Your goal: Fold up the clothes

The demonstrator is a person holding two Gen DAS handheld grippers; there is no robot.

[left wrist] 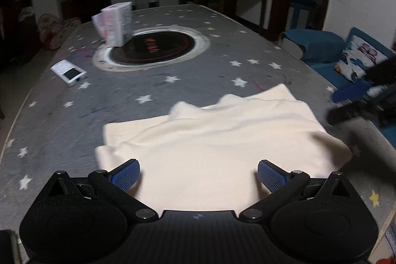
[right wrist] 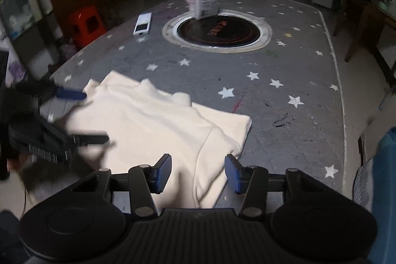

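From the left wrist view, the left tongs (left wrist: pixel 199 176) stand wide open with nothing between their blue ribbed pads (left wrist: pixel 125 175), poised just above the near edge of a cream-coloured soft knit garment (left wrist: pixel 222 137). The garment lies partly folded on the grey star-patterned table (left wrist: pixel 173 81), with rumpled layers along its far side. Further back sit a round black inset plate with a metal ring (left wrist: pixel 153 46), a white printed paper bag (left wrist: pixel 115 25) standing at the ring's edge, and a small white flat device (left wrist: pixel 68 72) to the left. The right tongs (left wrist: pixel 356 100) appear blurred at the right edge, beside the garment.

From the right wrist view, the right tongs (right wrist: pixel 198 172) are about half open, their pads either side of the garment's (right wrist: pixel 153 120) near fold but not pressing on it. The left tongs (right wrist: pixel 74 115) show blurred at the left, over the garment's far side, spread open. Beyond the table's (right wrist: pixel 297 61) left edge stands a red plastic stool (right wrist: pixel 85 24).
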